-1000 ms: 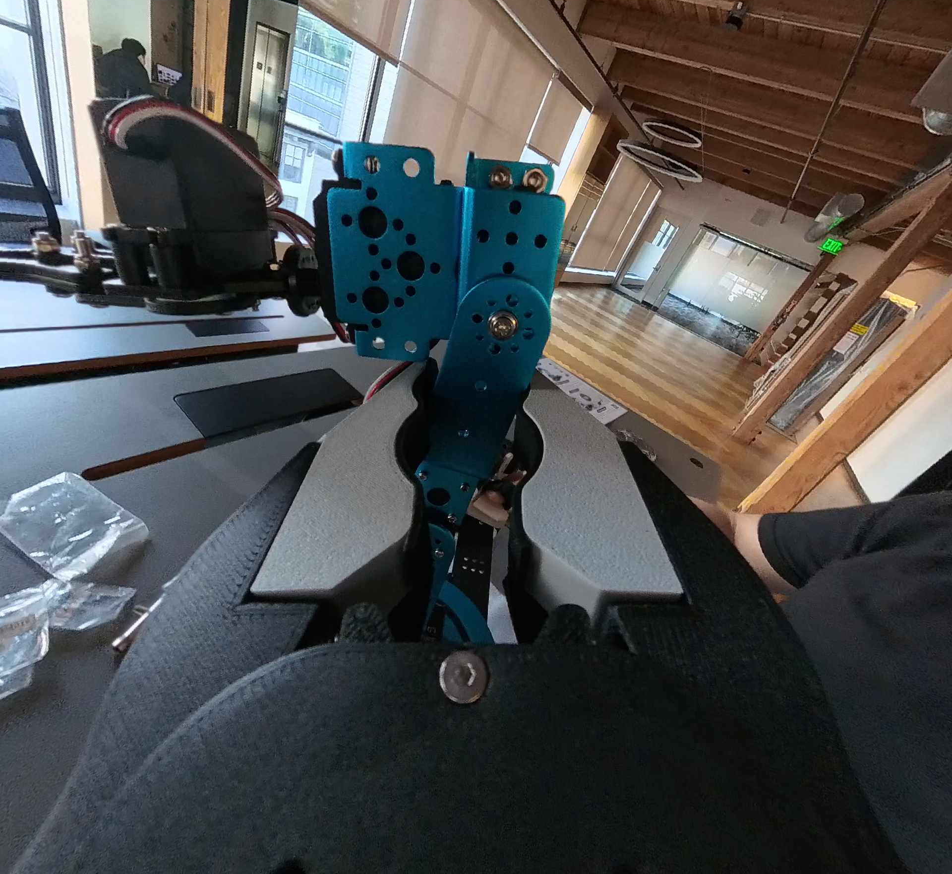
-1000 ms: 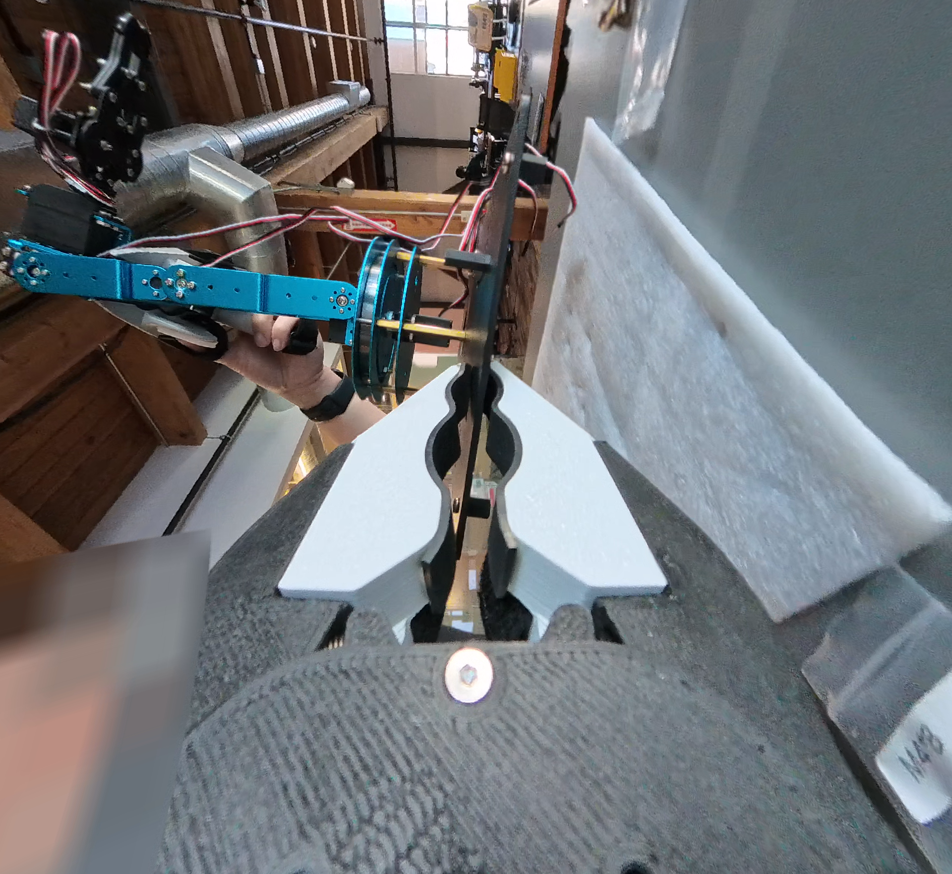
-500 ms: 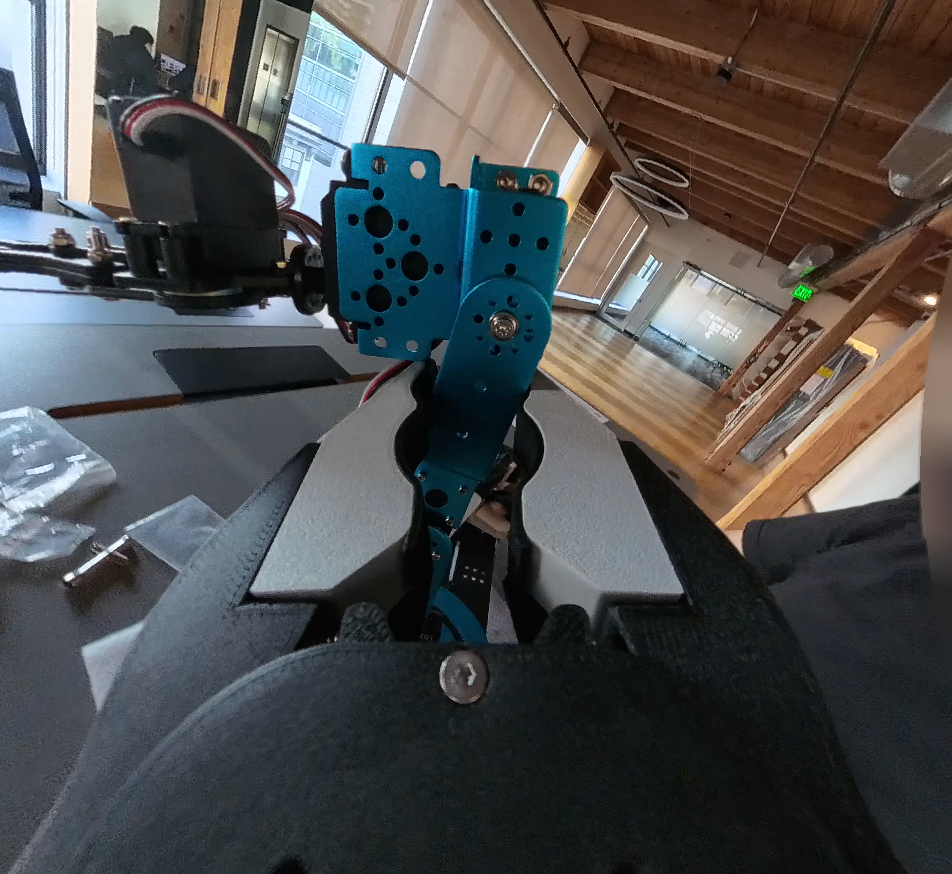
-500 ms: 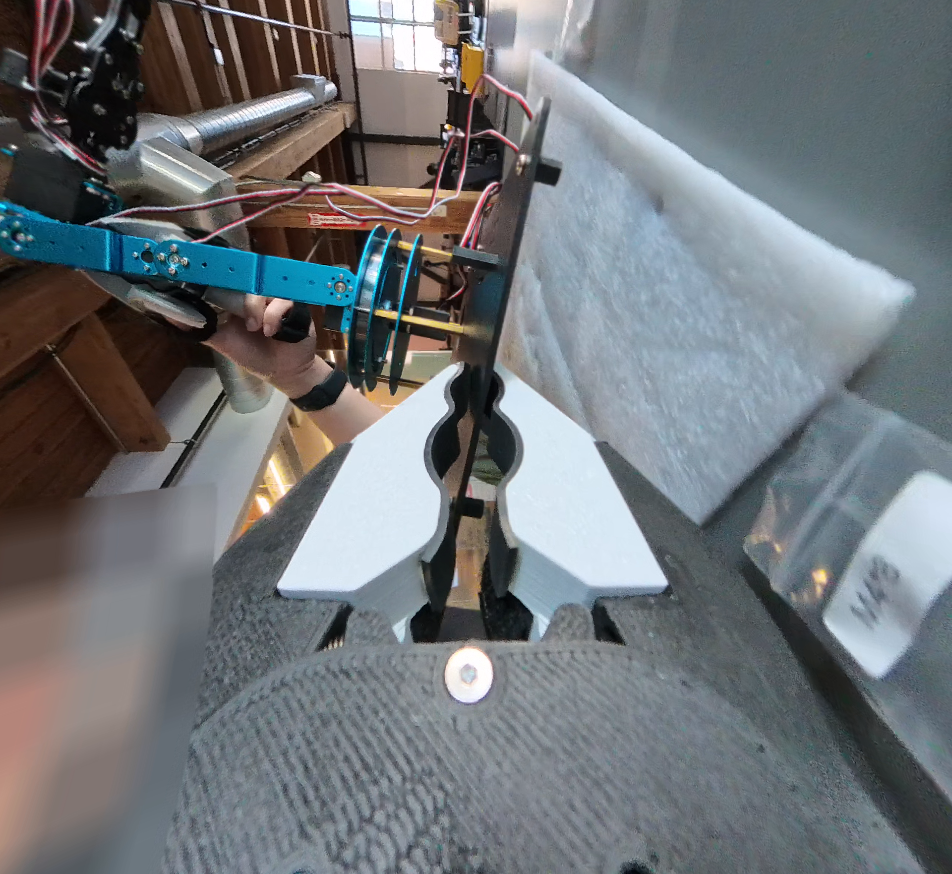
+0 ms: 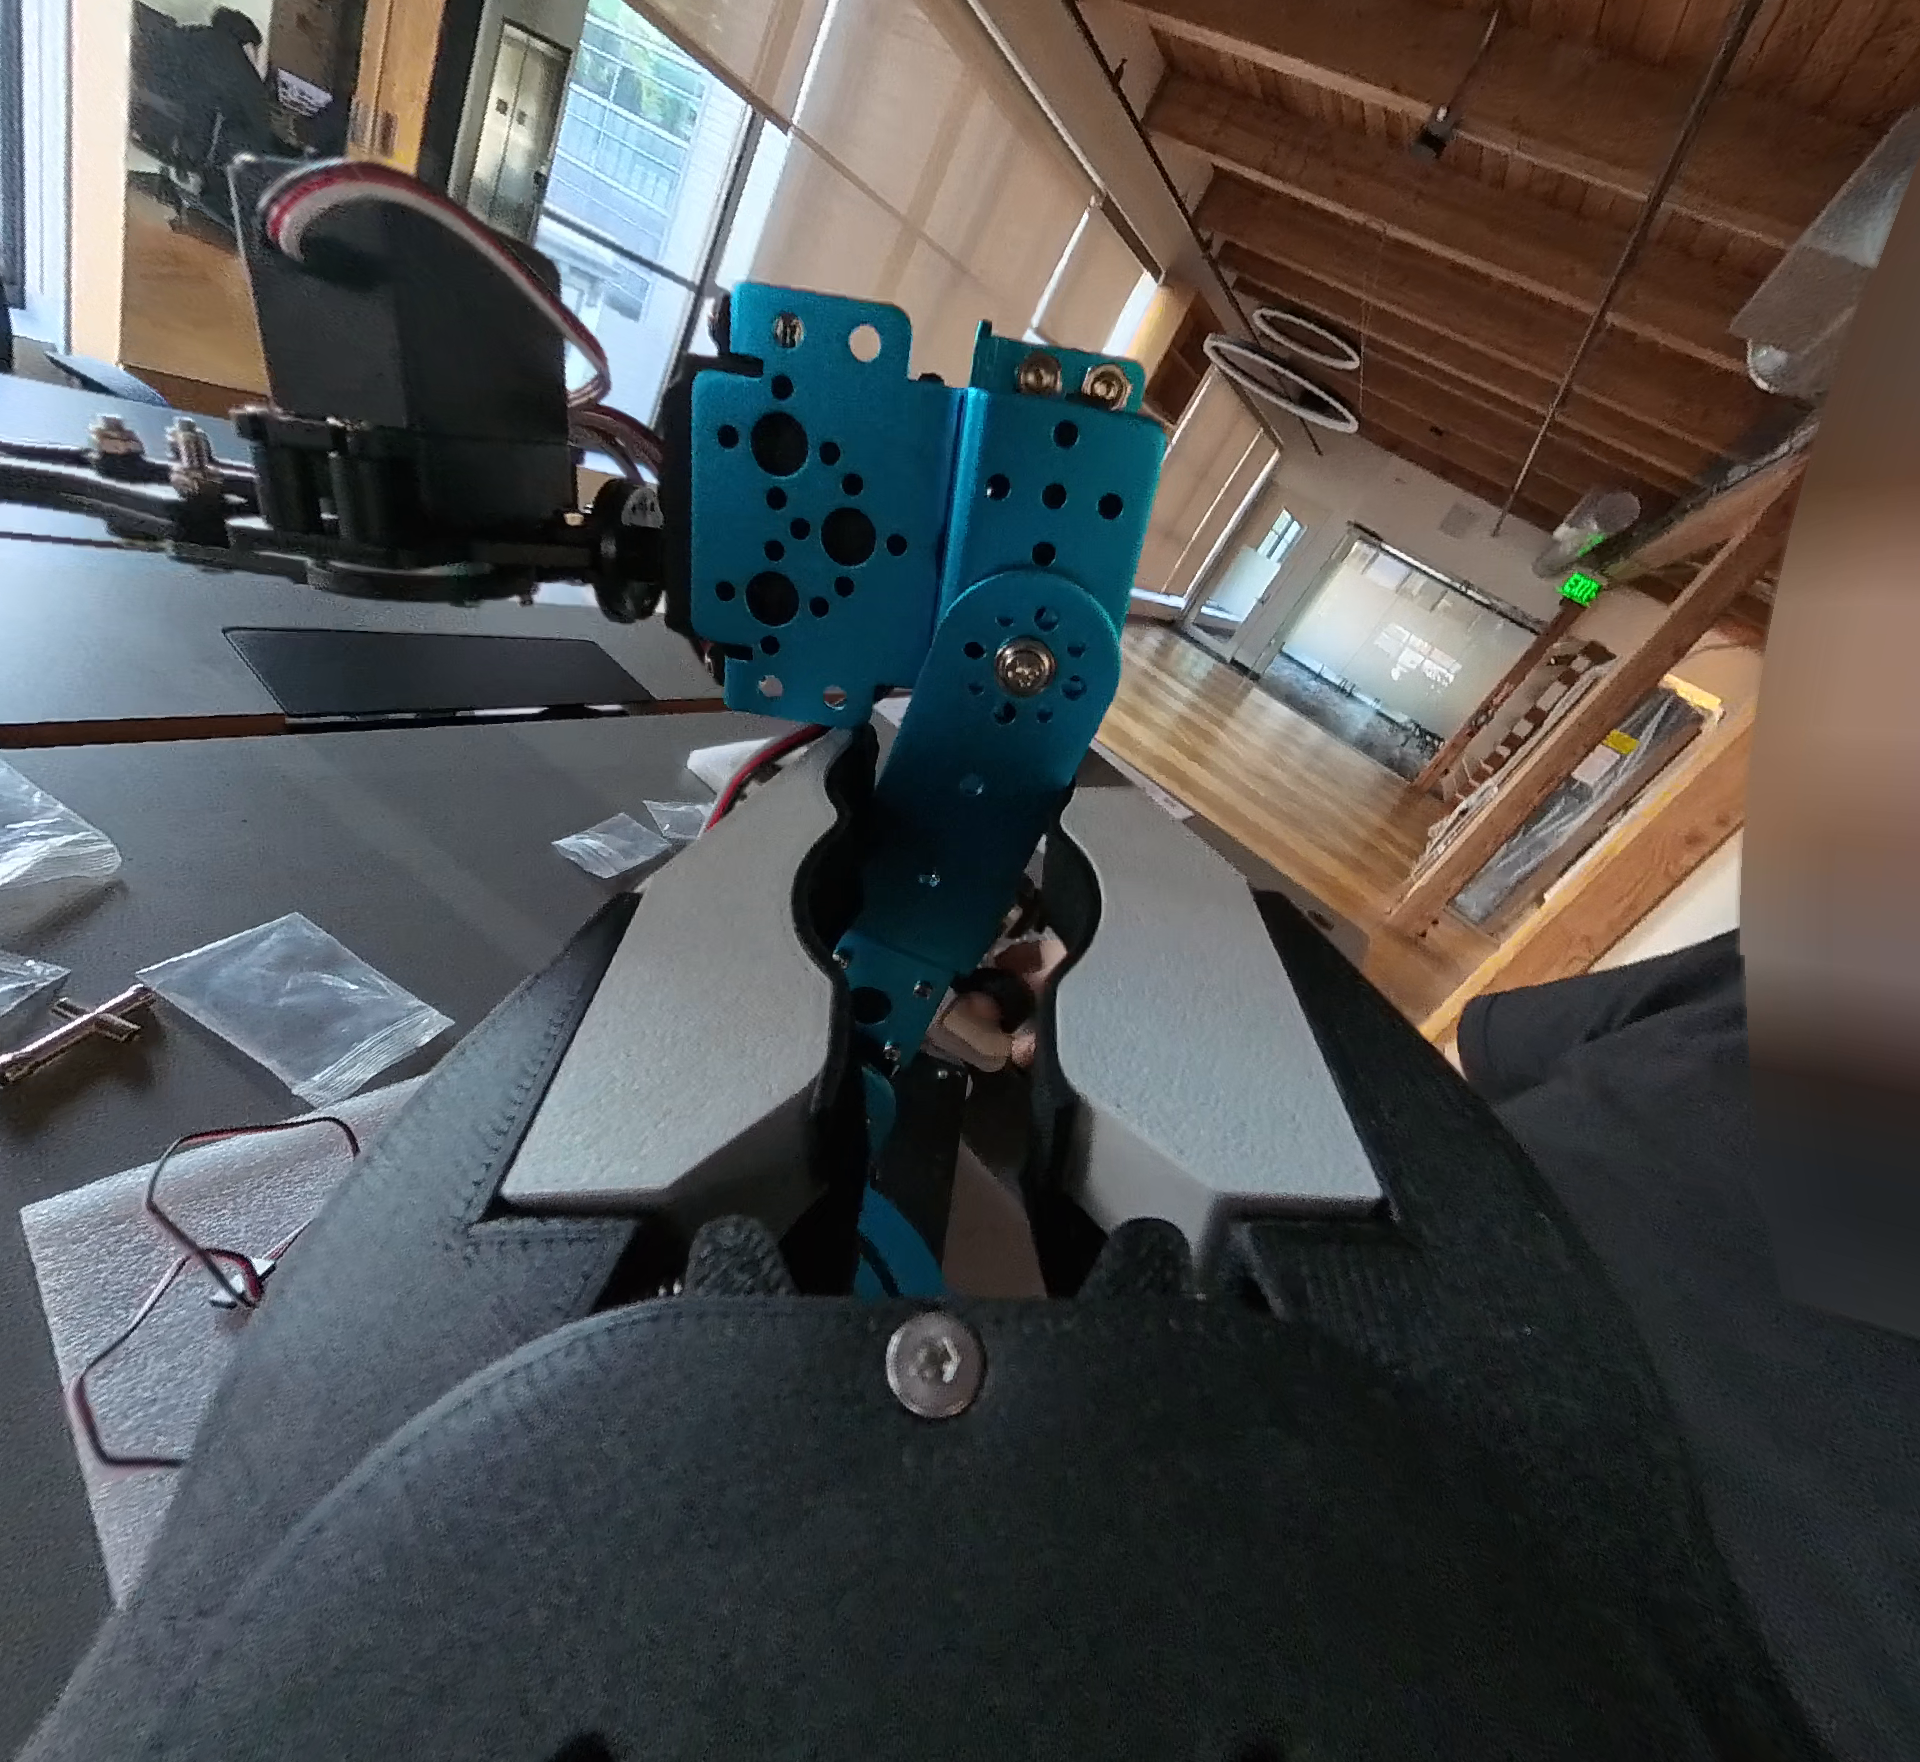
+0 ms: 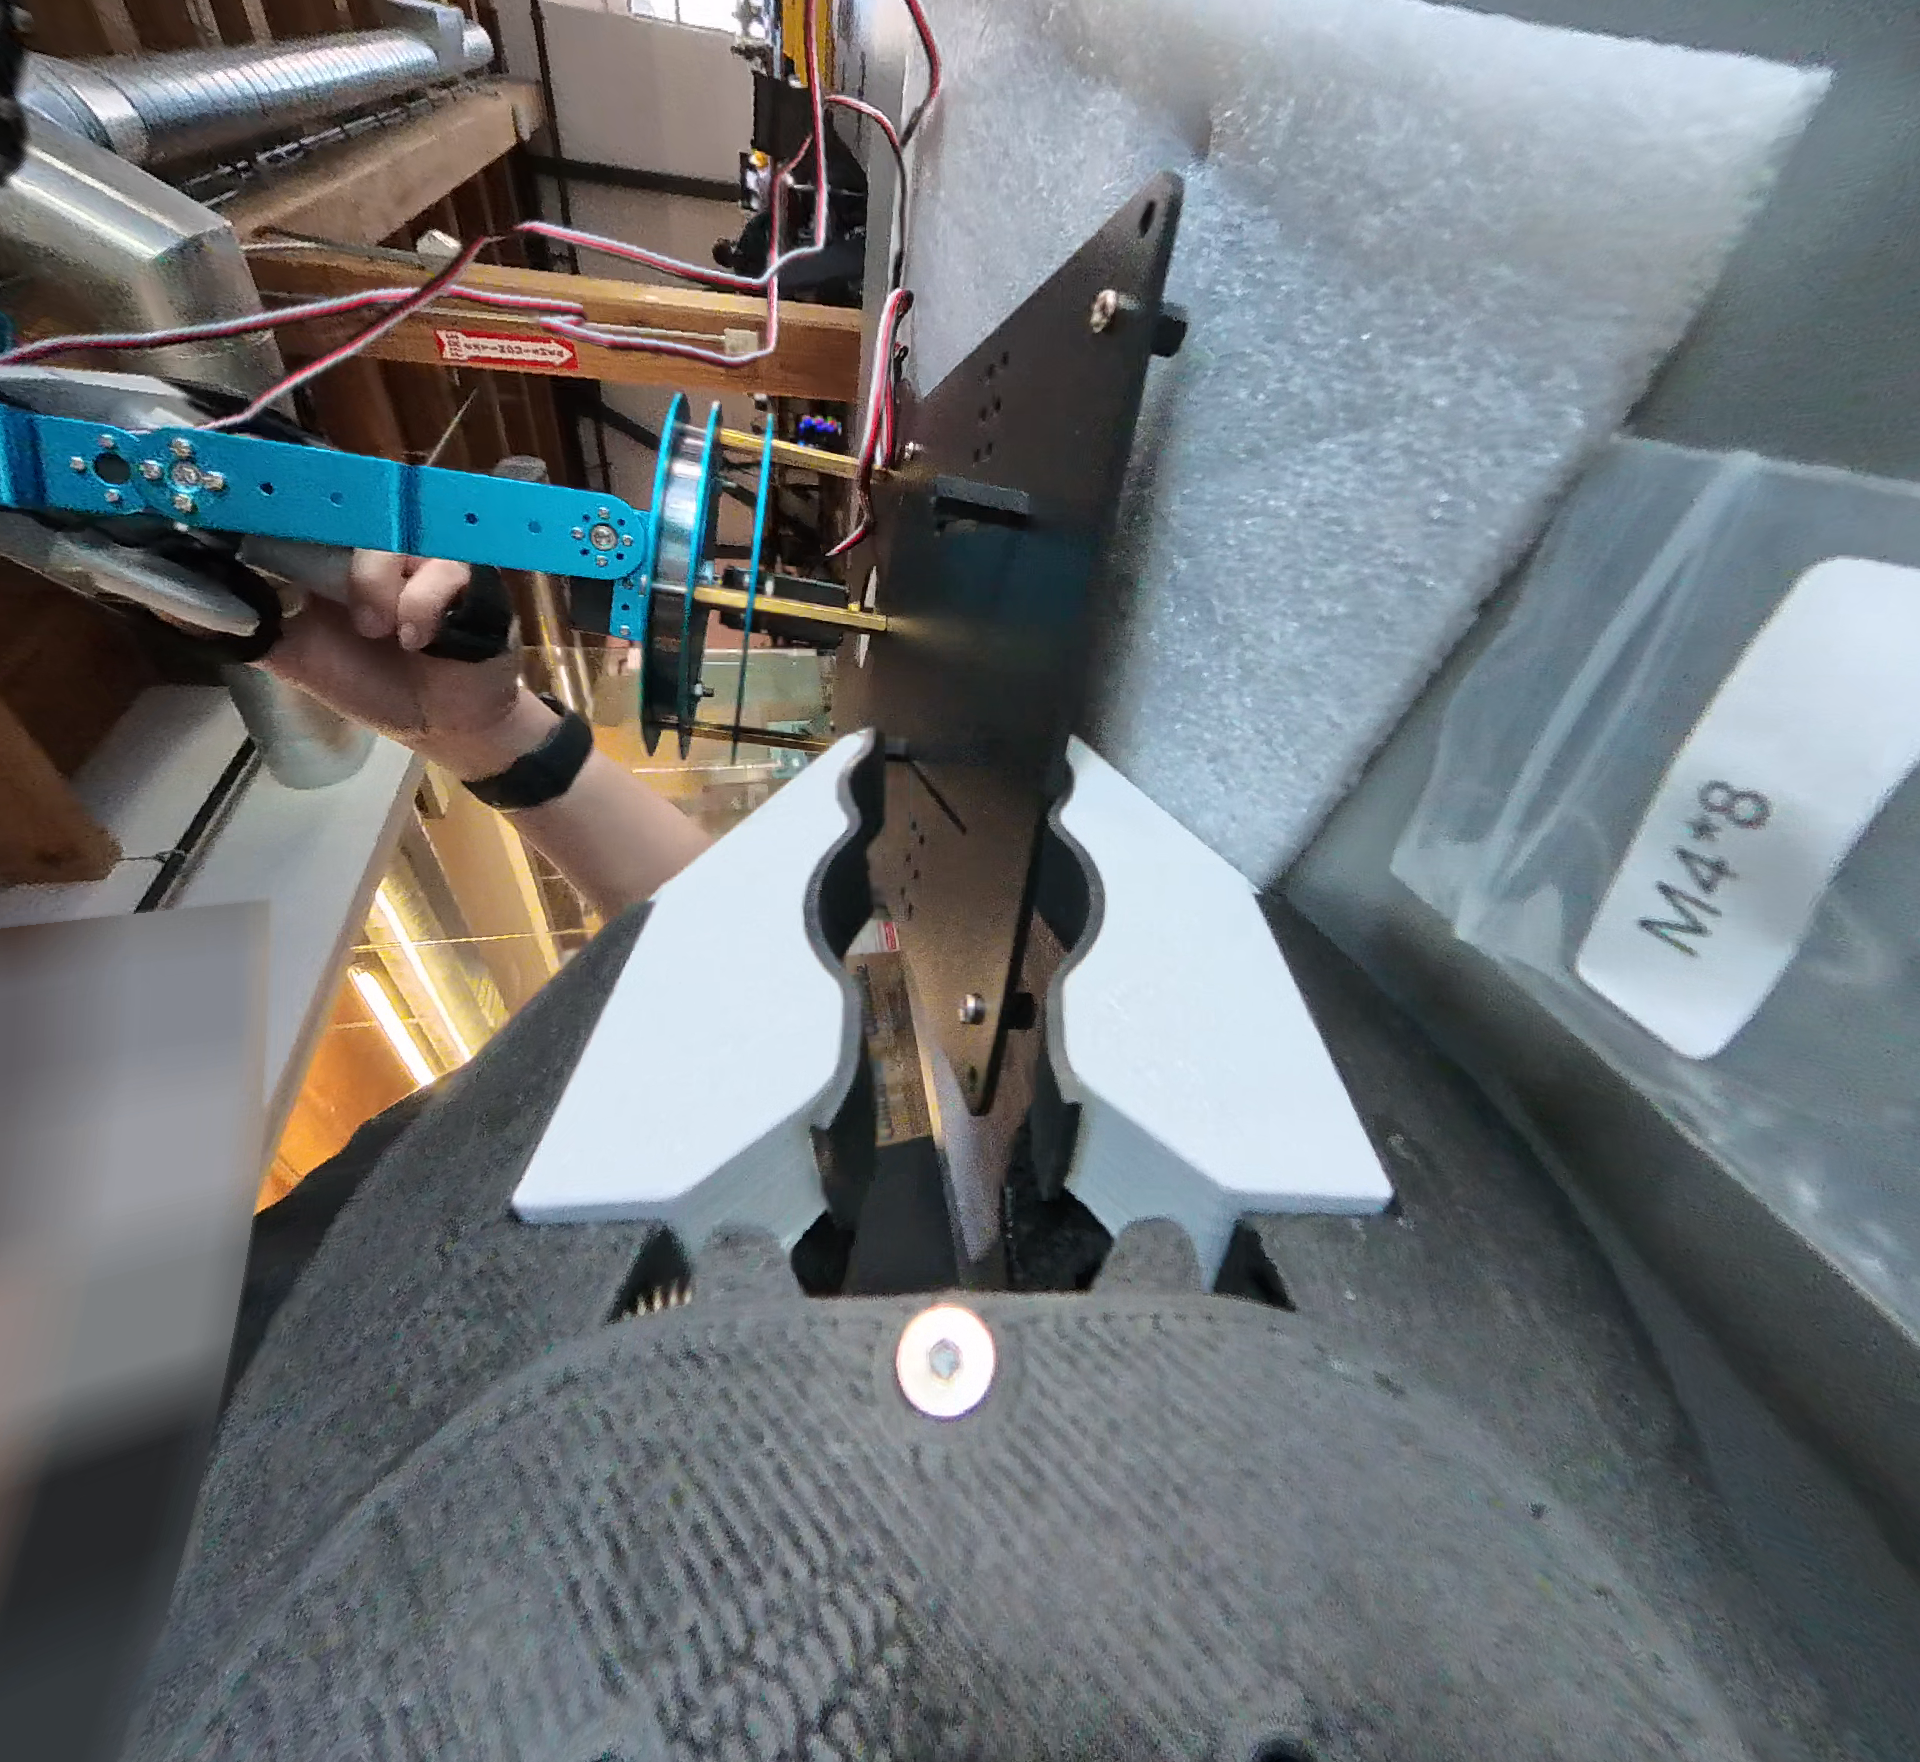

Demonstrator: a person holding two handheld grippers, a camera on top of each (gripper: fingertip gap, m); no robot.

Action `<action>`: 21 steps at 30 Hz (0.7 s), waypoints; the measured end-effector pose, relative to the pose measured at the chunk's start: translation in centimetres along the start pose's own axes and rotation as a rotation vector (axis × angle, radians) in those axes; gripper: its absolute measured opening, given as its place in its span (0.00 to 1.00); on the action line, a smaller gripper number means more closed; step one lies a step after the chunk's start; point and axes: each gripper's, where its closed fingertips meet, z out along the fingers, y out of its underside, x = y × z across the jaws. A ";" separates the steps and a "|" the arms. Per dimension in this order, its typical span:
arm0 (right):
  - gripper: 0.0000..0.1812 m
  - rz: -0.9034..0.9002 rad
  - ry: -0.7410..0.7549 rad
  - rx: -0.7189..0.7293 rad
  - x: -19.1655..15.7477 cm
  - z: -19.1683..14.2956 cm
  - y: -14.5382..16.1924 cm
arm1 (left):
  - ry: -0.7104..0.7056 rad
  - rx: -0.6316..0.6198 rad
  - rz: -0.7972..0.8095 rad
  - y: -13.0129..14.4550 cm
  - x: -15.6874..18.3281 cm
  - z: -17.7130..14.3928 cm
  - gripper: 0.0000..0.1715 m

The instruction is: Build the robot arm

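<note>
A small robot arm kit has blue metal links [image 5: 831, 517], a black servo claw [image 5: 395, 382] at its end and a black base plate [image 6: 1018, 486]. My left gripper [image 5: 956, 777] is shut on the blue lower link, holding the arm upright over the dark table [image 5: 364, 829]. In the right wrist view the blue link [image 6: 312, 497] and blue turntable discs [image 6: 675, 580] stand out from the plate. My right gripper [image 6: 966, 767] is open, with the plate's edge loose and tilted between its jaws, close against the white foam sheet [image 6: 1403, 310].
A clear plastic bag with a white label [image 6: 1662, 829] lies beside the foam. Small clear bags [image 5: 291, 995], a metal tool [image 5: 73, 1037] and a red-black wire [image 5: 156, 1276] on foam lie at the left. A hand [image 6: 416, 611] holds the left gripper. A dark sleeve [image 5: 1662, 1089] shows at the right.
My right gripper's jaws have spread apart and the black plate has tilted between them, closer to the foam. The left gripper keeps its hold as the arm moves along the table.
</note>
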 end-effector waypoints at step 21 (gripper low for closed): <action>0.23 -0.364 0.608 -0.588 0.3 -4.4 2.4 | 0.095 0.067 0.079 1.3 2.3 -1.8 0.17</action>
